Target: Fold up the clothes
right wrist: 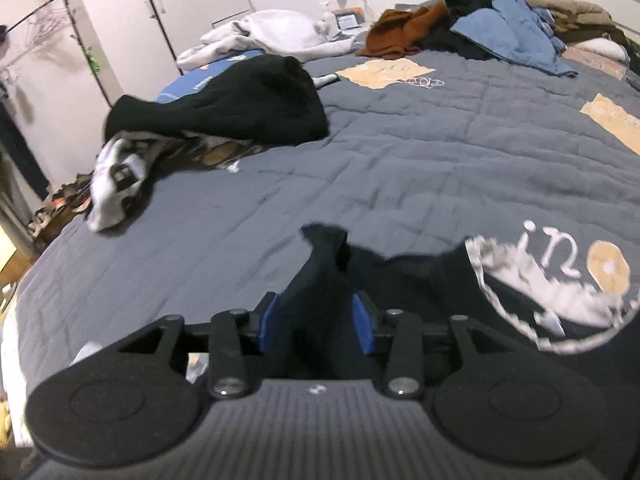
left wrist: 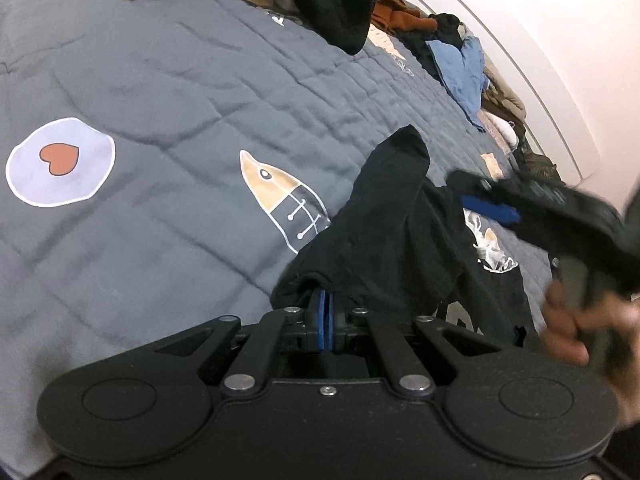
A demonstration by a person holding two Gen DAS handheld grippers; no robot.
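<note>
A black T-shirt (left wrist: 380,240) with a white and tan print lies crumpled on the grey quilt (left wrist: 160,80). My left gripper (left wrist: 325,312) is shut on a bunched edge of it, blue pads pressed together. In the left wrist view my right gripper (left wrist: 472,196) is a blur at the right, over the shirt, with a hand (left wrist: 572,320) holding it. In its own view the right gripper (right wrist: 318,322) has its blue pads (right wrist: 271,322) well apart. A peaked fold of the T-shirt (right wrist: 420,288) stands between them, and the print (right wrist: 560,300) lies to the right.
More clothes lie along the far side of the bed: a black garment (right wrist: 248,104), a white patterned one (right wrist: 116,184), a brown one (right wrist: 404,32), a blue one (right wrist: 508,28) and a white heap (right wrist: 272,32). The bed's edge drops off at the left, by a clothes rack (right wrist: 40,20).
</note>
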